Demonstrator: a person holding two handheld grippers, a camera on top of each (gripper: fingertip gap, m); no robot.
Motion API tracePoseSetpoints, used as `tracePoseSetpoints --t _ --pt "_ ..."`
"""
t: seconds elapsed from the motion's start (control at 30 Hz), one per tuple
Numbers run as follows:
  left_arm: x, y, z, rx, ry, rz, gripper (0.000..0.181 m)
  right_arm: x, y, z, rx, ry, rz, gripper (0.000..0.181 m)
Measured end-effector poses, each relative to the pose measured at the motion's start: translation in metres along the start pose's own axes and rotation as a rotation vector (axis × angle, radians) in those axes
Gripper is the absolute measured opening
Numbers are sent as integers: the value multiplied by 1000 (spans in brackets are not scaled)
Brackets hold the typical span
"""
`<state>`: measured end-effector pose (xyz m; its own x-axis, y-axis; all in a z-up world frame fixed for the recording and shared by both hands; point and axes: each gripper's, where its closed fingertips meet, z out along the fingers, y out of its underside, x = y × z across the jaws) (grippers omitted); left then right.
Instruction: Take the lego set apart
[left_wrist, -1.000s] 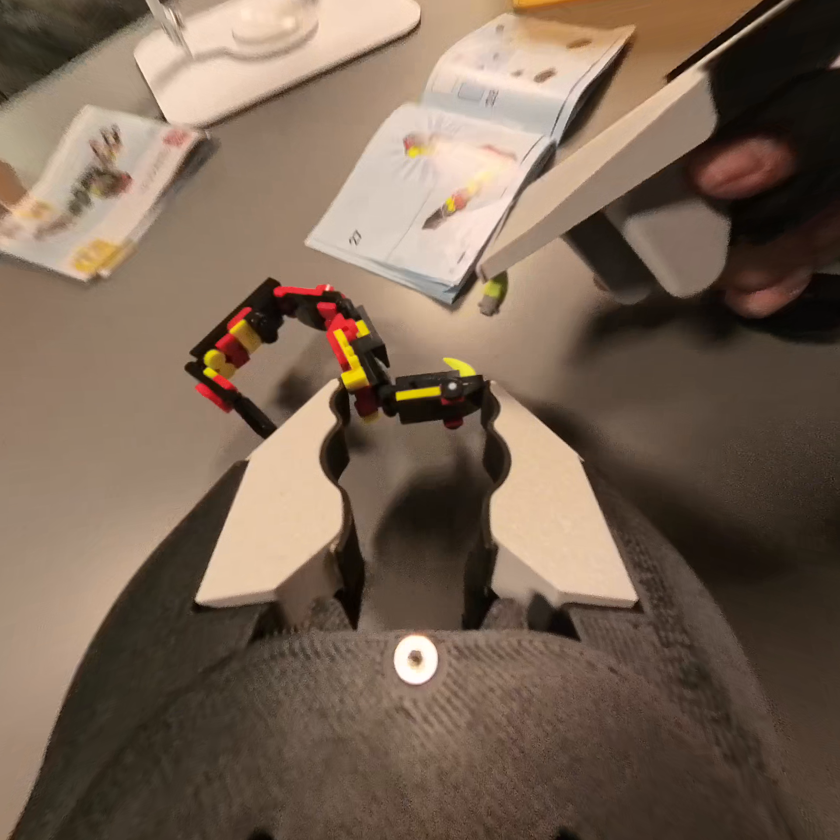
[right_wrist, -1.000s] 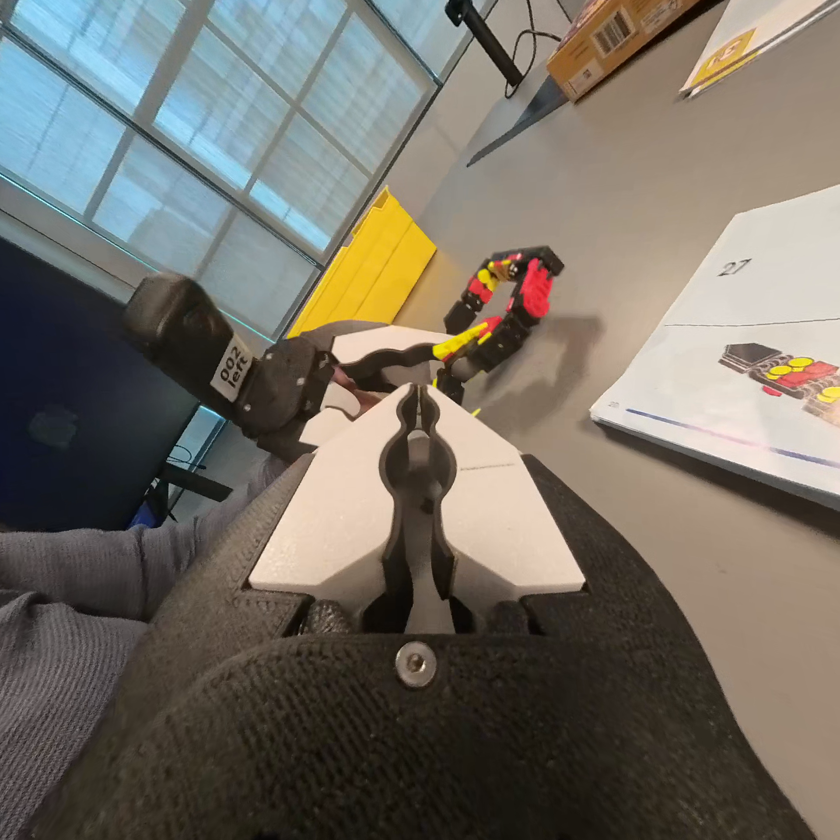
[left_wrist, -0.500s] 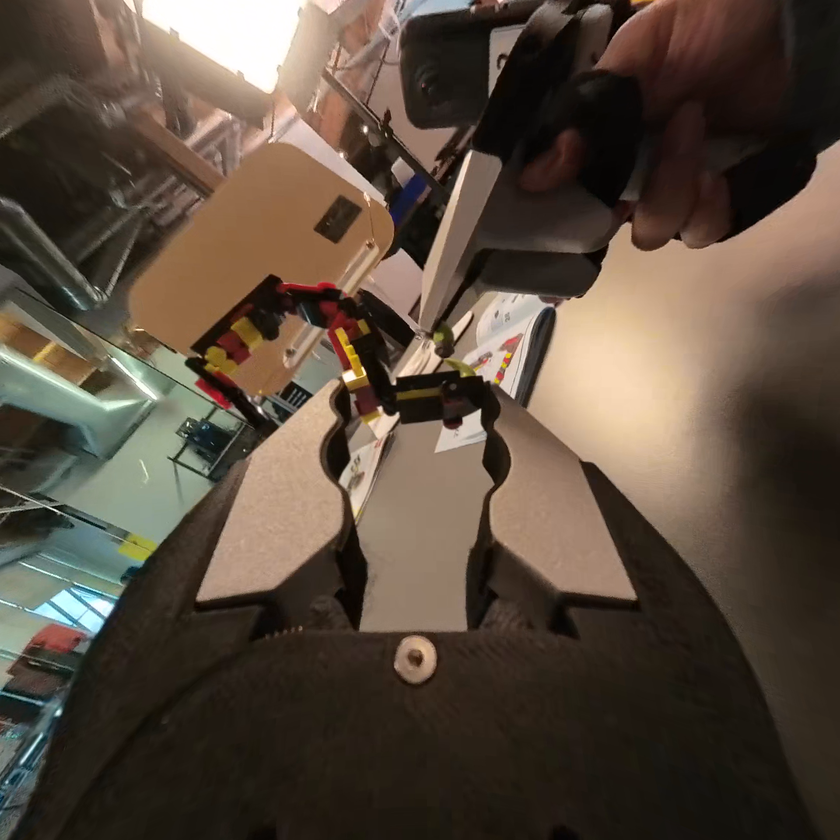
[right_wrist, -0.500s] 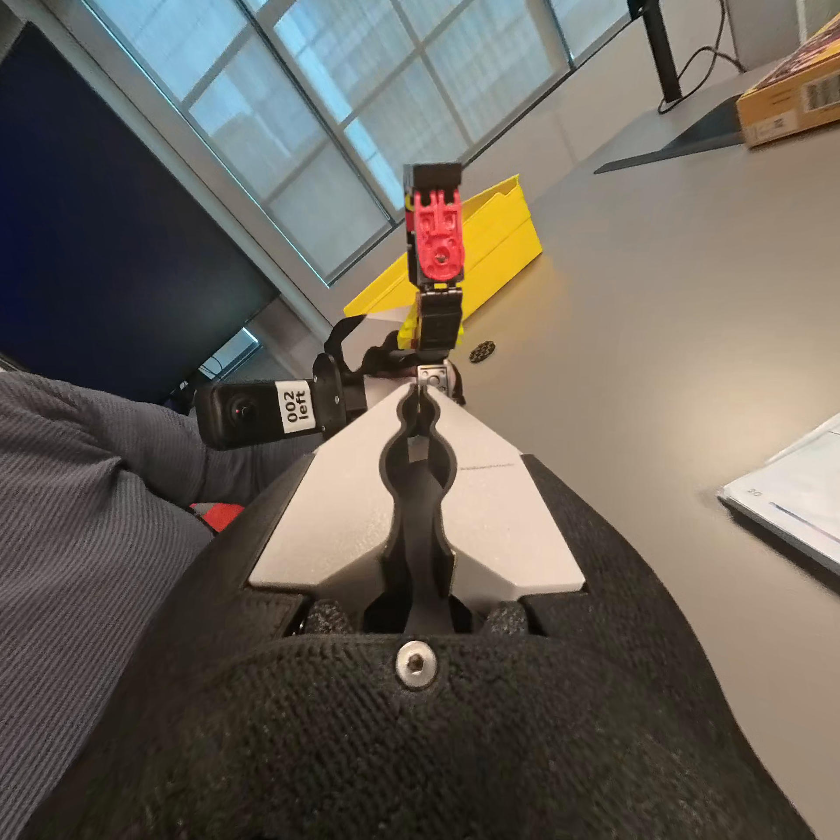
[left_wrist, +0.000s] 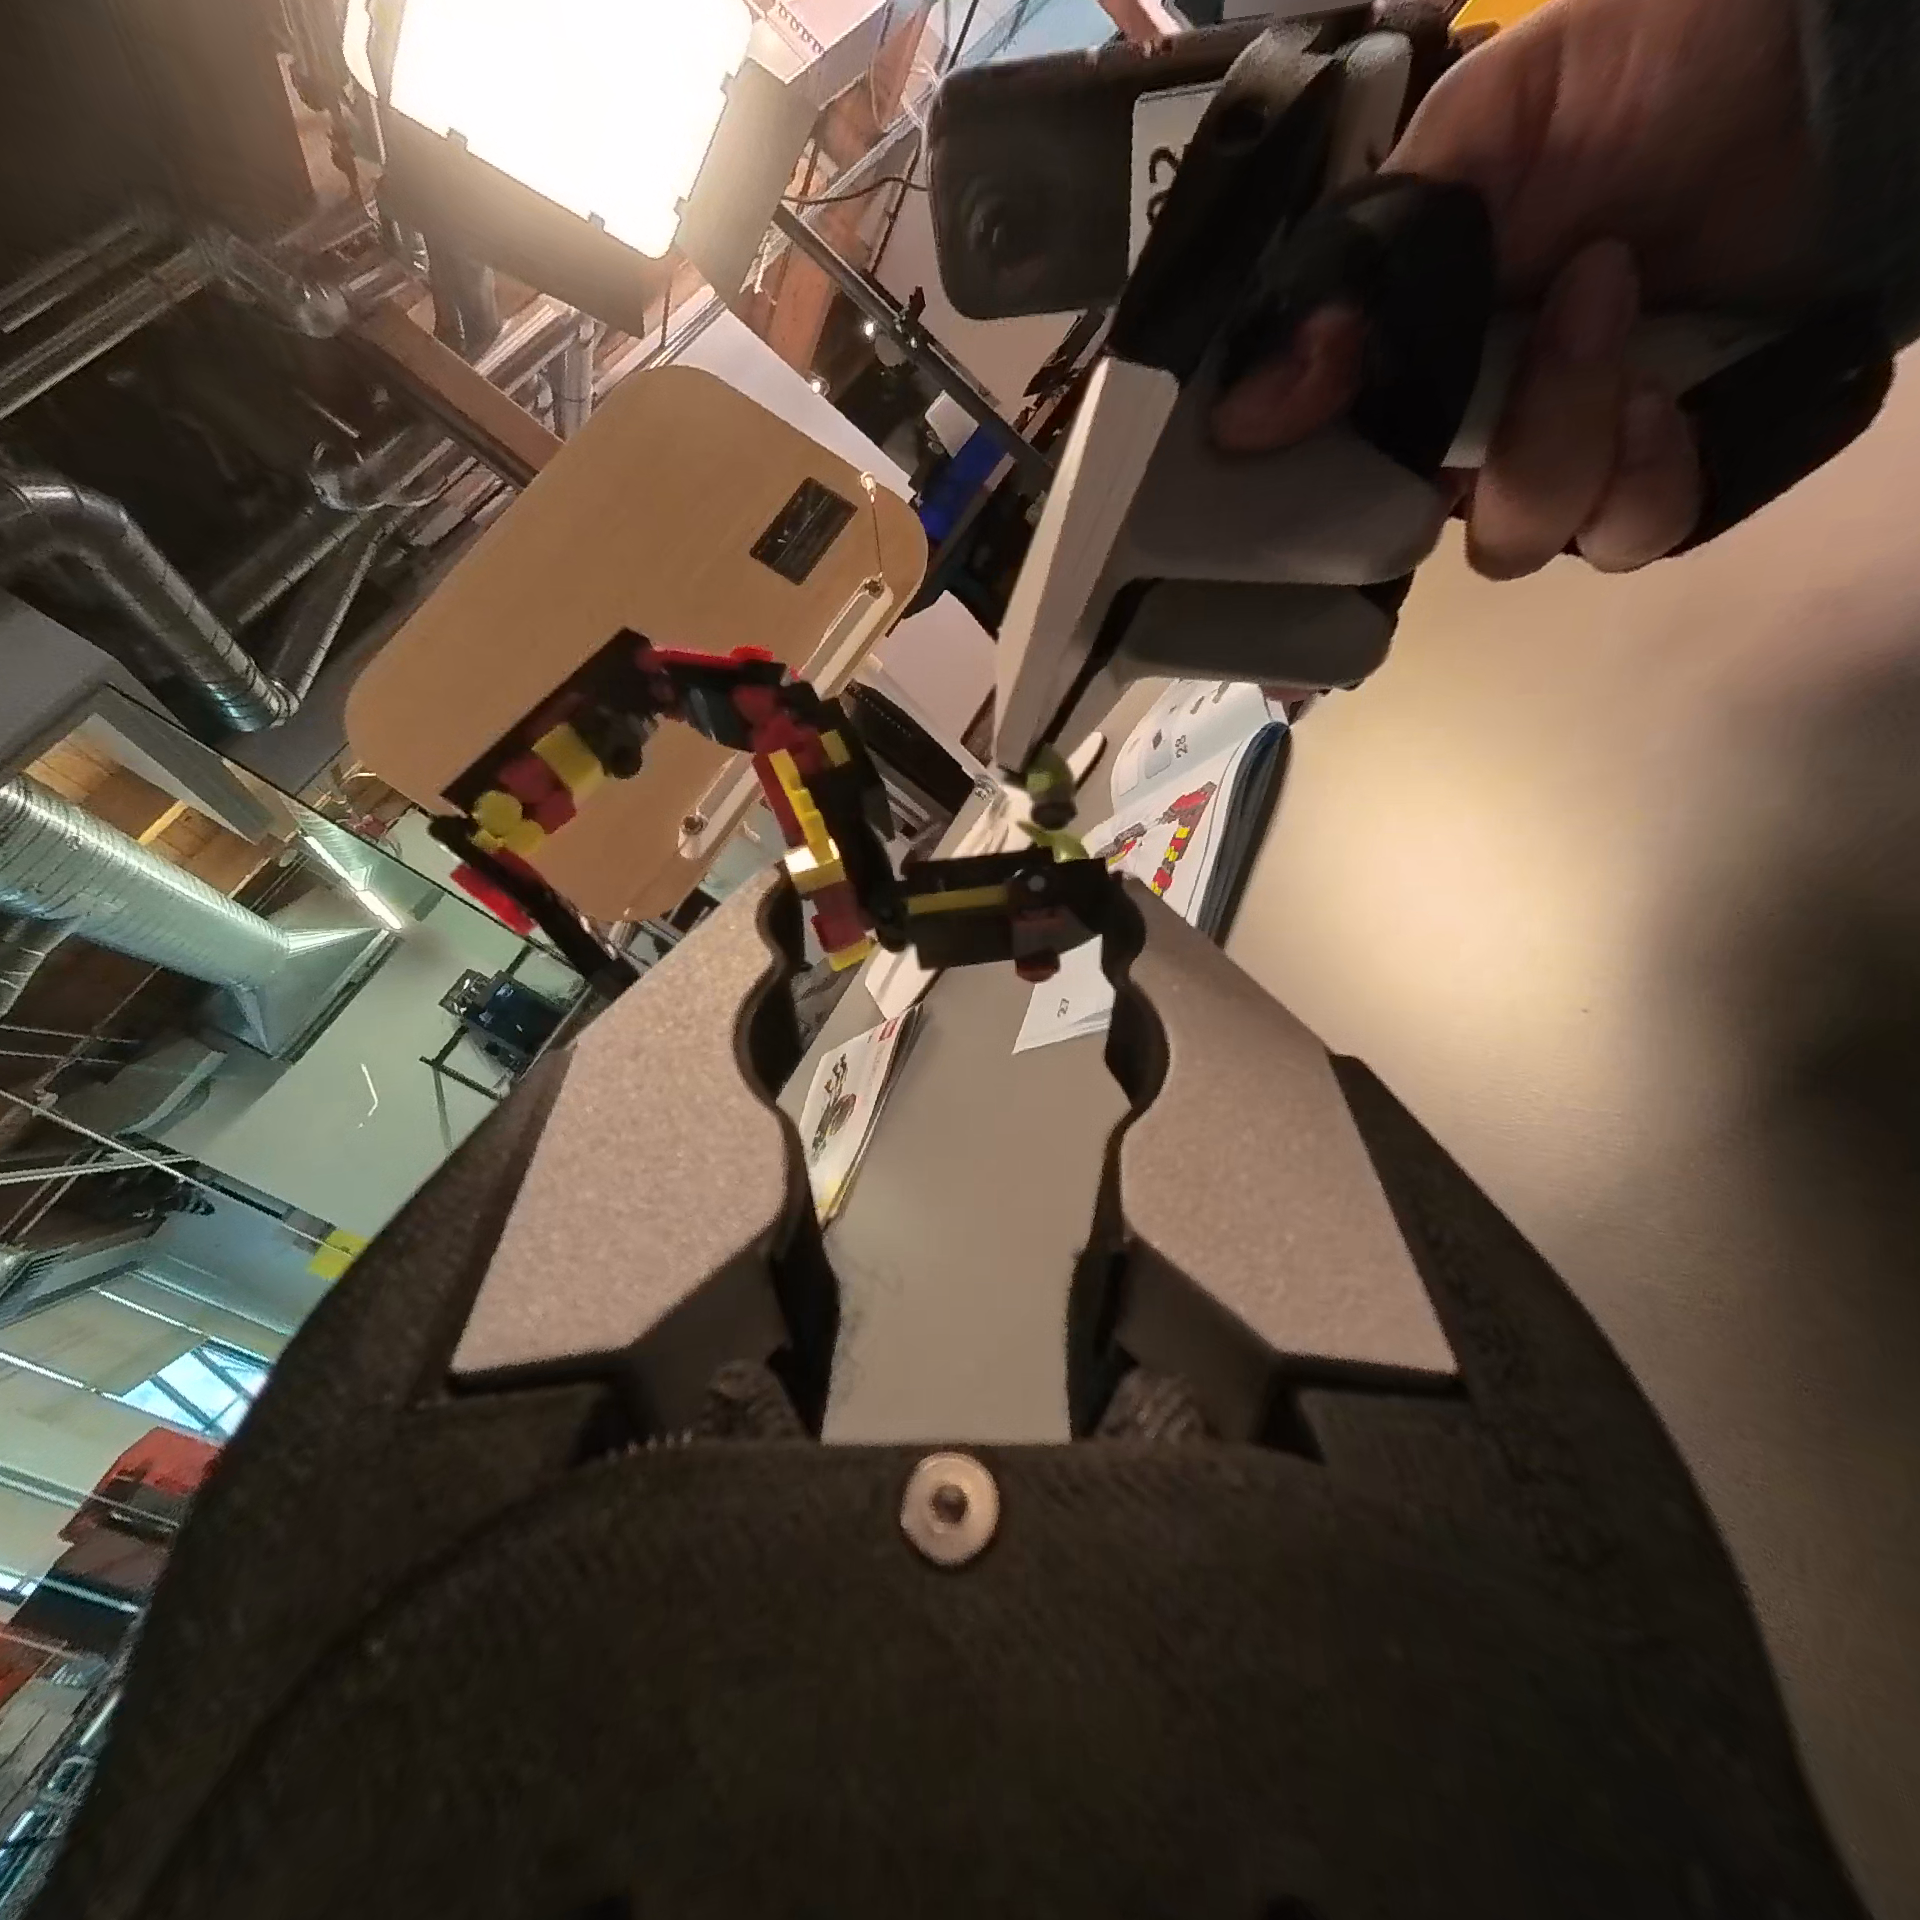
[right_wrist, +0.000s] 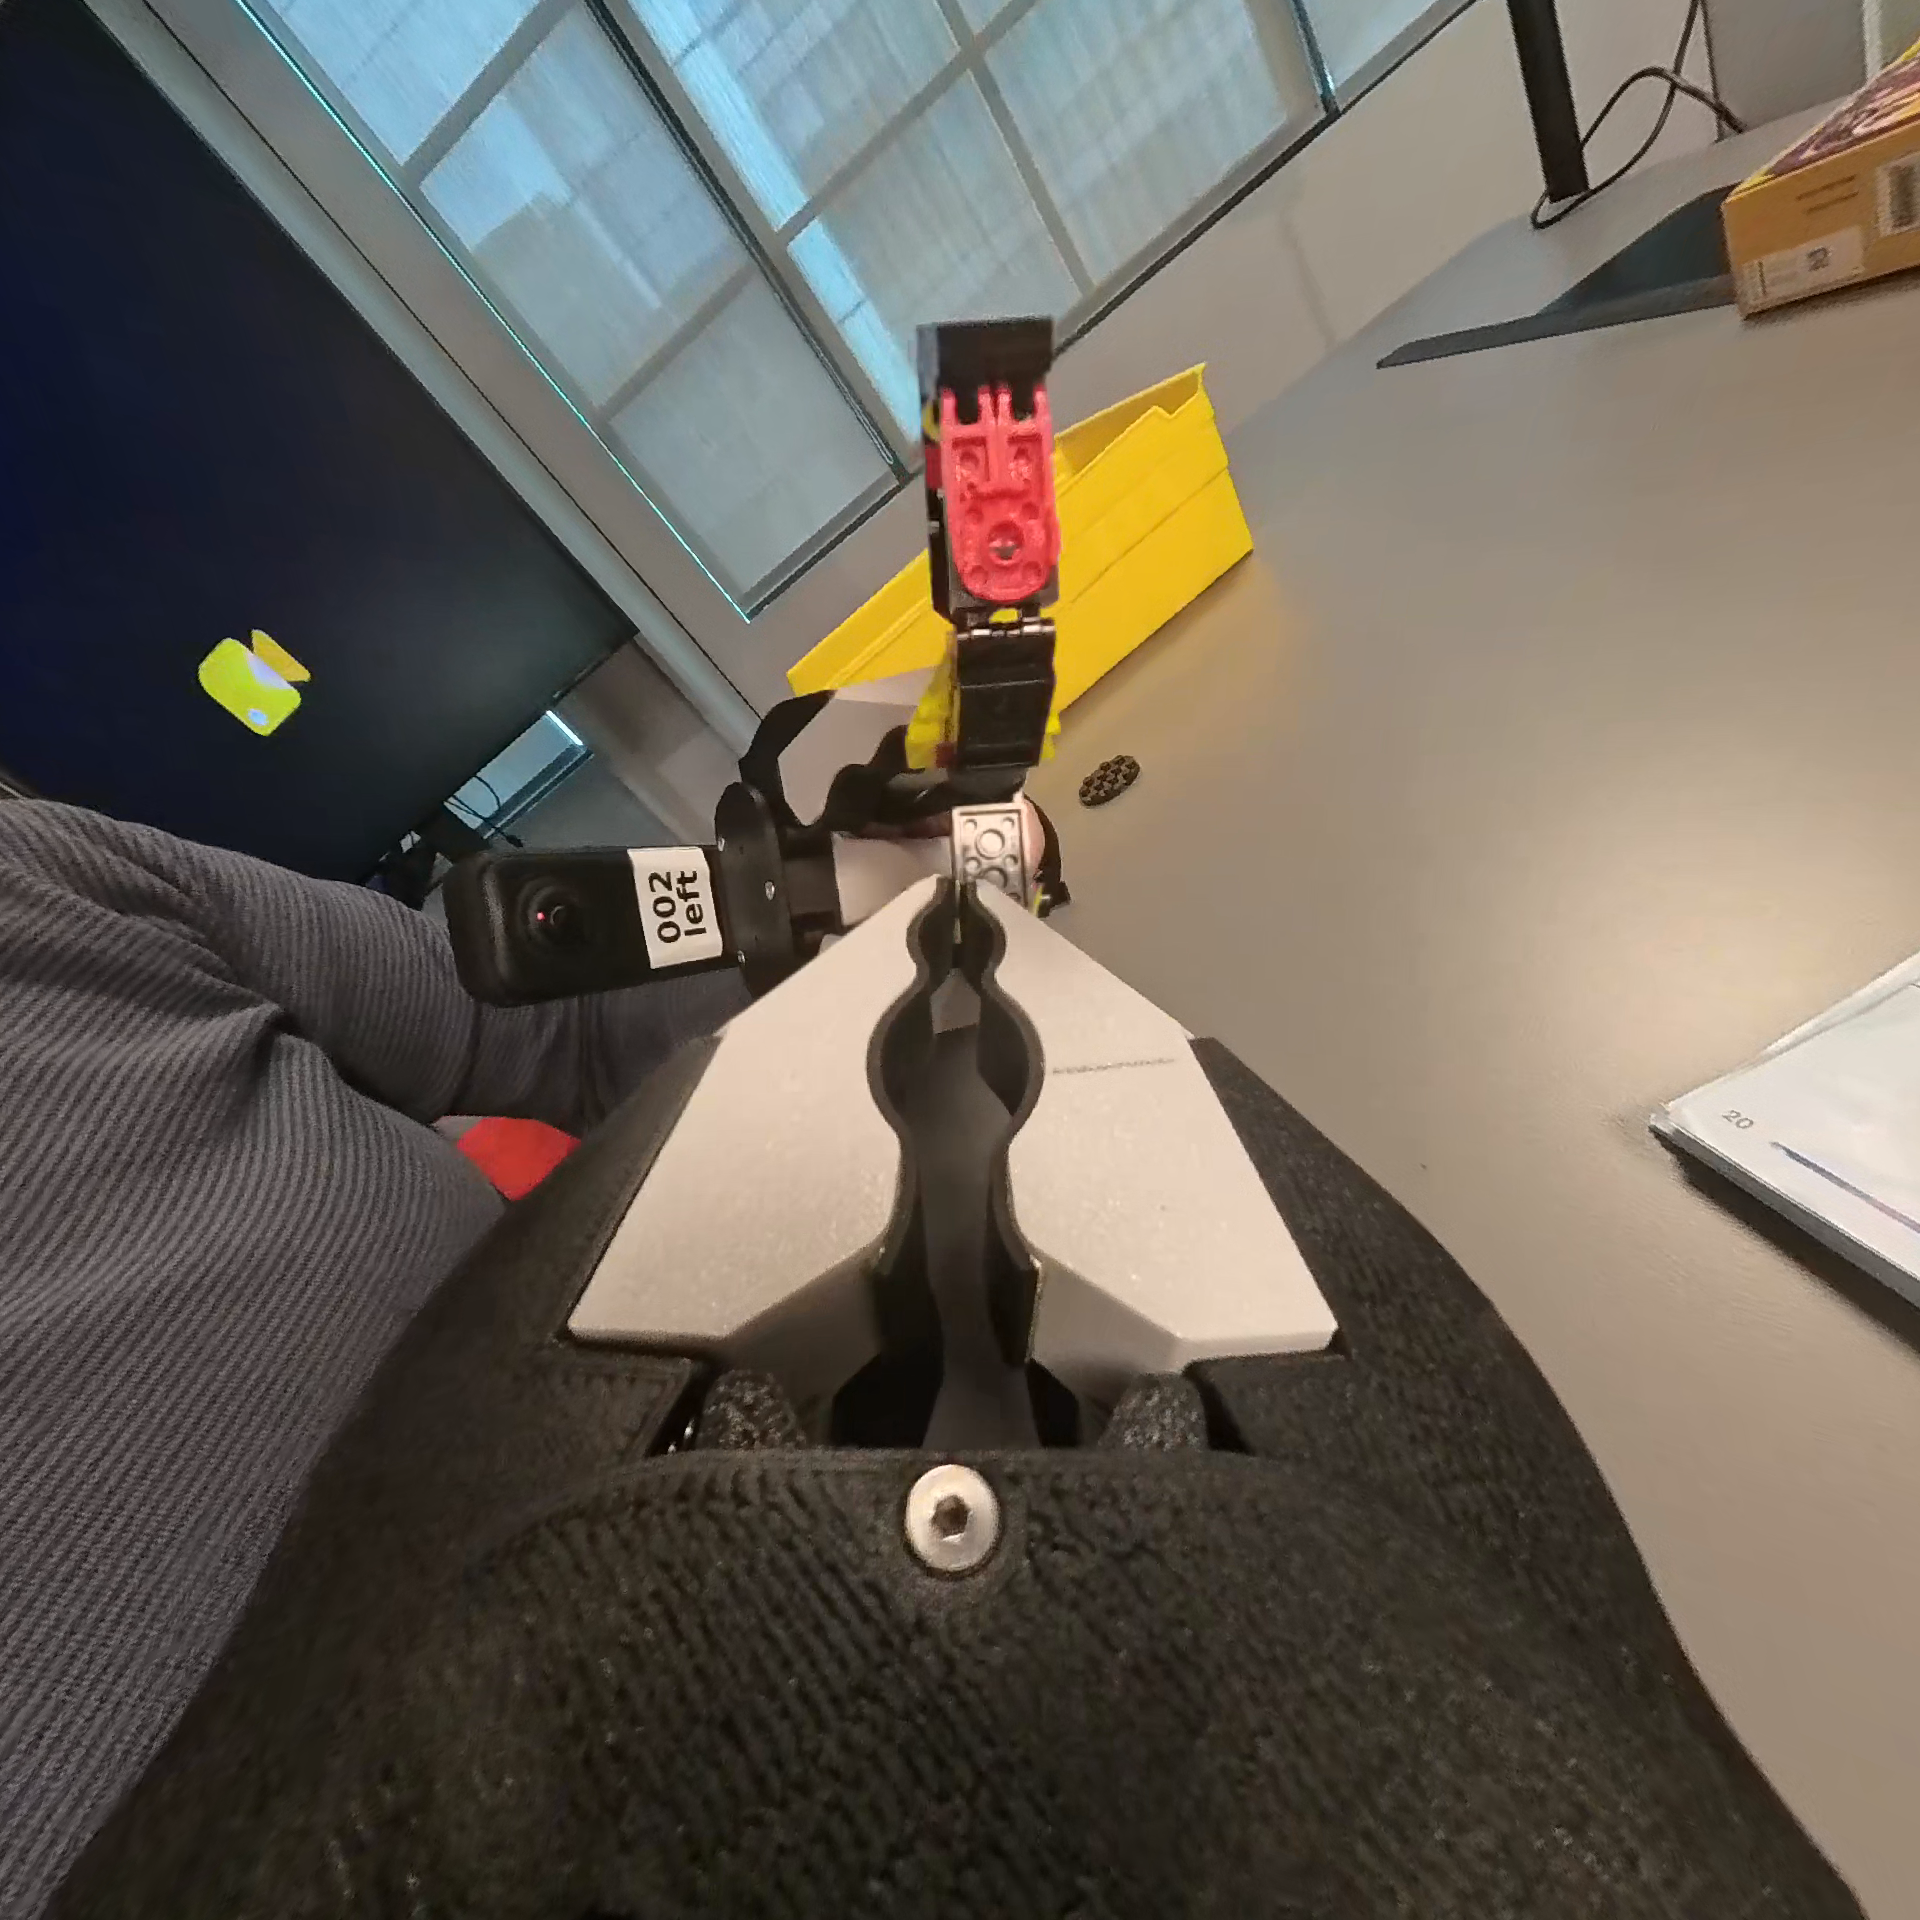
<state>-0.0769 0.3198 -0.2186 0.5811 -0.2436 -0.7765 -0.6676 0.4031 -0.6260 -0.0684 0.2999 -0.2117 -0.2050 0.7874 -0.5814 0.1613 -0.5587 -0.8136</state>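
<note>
Your left gripper (left_wrist: 951, 925) holds the lego model (left_wrist: 790, 821) off the table: its fingers (left_wrist: 665, 1132) stand fairly wide apart, and the model's black end section with the yellow stripe spans the gap at the tips, wedged between them. From there the chain of black, red and yellow bricks arcs up and away to the left. Your right gripper (right_wrist: 961, 902) has its fingertips pressed together on a small lime-green piece (left_wrist: 1047, 777), which sits just above the model's clamped end; whether the piece touches the model you cannot tell. Seen from the right wrist, the model rises straight up beyond those tips, its red underside facing you. Farther off on the grey table (right_wrist: 1507, 790) lie an open instruction booklet (left_wrist: 1195, 821) and a yellow bin (right_wrist: 1132, 551).
</note>
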Motion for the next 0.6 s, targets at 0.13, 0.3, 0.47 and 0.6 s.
tracePoseSetpoints --t 0.13,0.3,0.47,0.6 --pt "0 -1 0 0 0 -8 57 2 4 3 -18 16 0 0" --pt "0 -2 0 8 -1 -5 57 4 5 3 -16 16 14 0" --pt "0 -1 0 0 -4 -9 57 3 6 4 -2 -6 43 0" --pt "1 -1 1 -8 -5 -12 57 7 4 5 27 4 62 0"
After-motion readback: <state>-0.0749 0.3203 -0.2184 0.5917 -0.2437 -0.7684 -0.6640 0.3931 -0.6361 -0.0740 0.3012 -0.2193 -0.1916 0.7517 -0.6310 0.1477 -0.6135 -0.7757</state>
